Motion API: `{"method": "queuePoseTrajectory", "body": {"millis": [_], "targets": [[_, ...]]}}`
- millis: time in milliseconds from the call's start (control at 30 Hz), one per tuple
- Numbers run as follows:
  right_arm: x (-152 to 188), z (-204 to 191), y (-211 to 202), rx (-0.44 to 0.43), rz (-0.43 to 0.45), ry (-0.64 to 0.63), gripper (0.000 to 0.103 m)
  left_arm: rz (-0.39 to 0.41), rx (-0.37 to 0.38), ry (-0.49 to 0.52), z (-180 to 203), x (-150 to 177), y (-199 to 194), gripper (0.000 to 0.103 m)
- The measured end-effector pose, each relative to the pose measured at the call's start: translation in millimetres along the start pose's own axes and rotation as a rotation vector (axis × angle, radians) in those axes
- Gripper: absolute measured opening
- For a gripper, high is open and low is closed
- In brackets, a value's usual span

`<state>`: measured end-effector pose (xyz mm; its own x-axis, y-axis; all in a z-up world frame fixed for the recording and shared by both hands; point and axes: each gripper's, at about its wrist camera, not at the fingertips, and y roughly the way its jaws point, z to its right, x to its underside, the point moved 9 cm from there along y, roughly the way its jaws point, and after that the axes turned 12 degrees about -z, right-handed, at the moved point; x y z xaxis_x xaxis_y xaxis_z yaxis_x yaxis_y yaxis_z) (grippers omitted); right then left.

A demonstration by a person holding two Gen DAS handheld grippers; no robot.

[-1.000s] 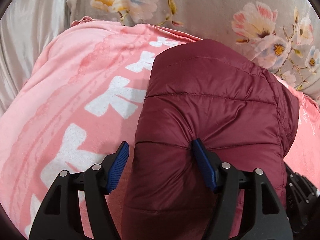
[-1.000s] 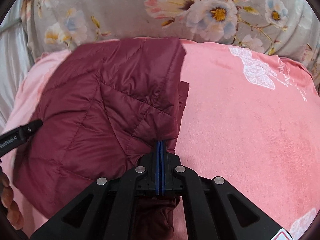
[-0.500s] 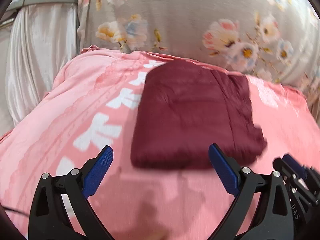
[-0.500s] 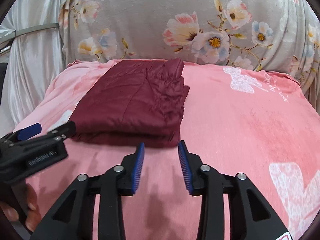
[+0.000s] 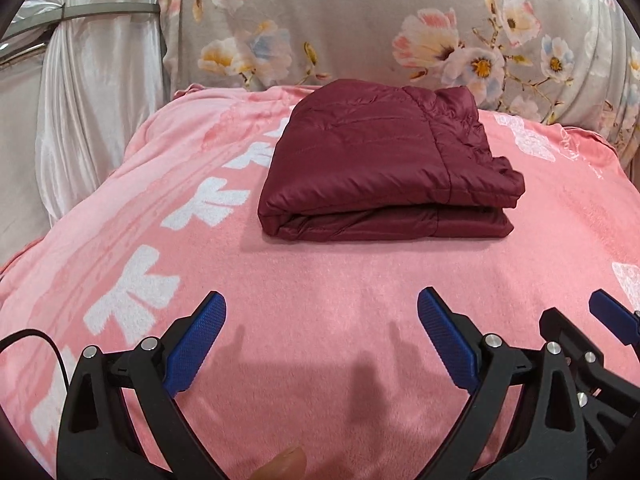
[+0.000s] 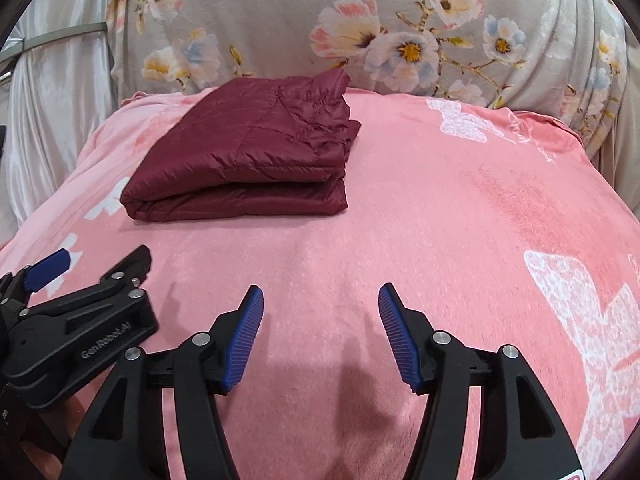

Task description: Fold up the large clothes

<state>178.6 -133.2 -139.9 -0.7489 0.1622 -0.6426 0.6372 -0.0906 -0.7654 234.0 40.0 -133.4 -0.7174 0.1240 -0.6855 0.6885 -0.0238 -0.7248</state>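
A dark red quilted jacket [image 5: 384, 160] lies folded into a thick rectangle on the pink blanket [image 5: 320, 288], toward its far side; the right wrist view shows the jacket [image 6: 248, 152] at upper left. My left gripper [image 5: 322, 312] hangs wide open over bare blanket, well short of the jacket, with nothing between its blue pads. My right gripper [image 6: 320, 308] is beside it on the right, its jaws still opening and empty. Each gripper shows at the edge of the other's view.
A grey floral cushion [image 5: 400, 20] backs the blanket along the far edge. Shiny white draped fabric [image 5: 88, 100] hangs at the left. A fingertip [image 5: 284, 466] shows at the bottom of the left wrist view. White flower prints mark the blanket at left and right.
Both grippers let go of the jacket and drew back toward the near side; the jacket now lies folded and untouched. The right jaws went from shut to apart, the left jaws widened.
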Motion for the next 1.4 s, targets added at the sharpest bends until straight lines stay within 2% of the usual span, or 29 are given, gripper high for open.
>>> {"method": "queuePoseTrajectory", "body": {"millis": [267,1400], "targets": [[1.2,-1.1,-2.1,0.018,0.015,-0.01,0.059,-0.005,-0.009,-0.058,-9.2,3.9,0.9,0.094],[-1.8,-3.3,-4.3,0.072,0.025,-0.023,0.059,0.003,-0.013,-0.057,-8.6,4.0,-2.5,0.094]]}}
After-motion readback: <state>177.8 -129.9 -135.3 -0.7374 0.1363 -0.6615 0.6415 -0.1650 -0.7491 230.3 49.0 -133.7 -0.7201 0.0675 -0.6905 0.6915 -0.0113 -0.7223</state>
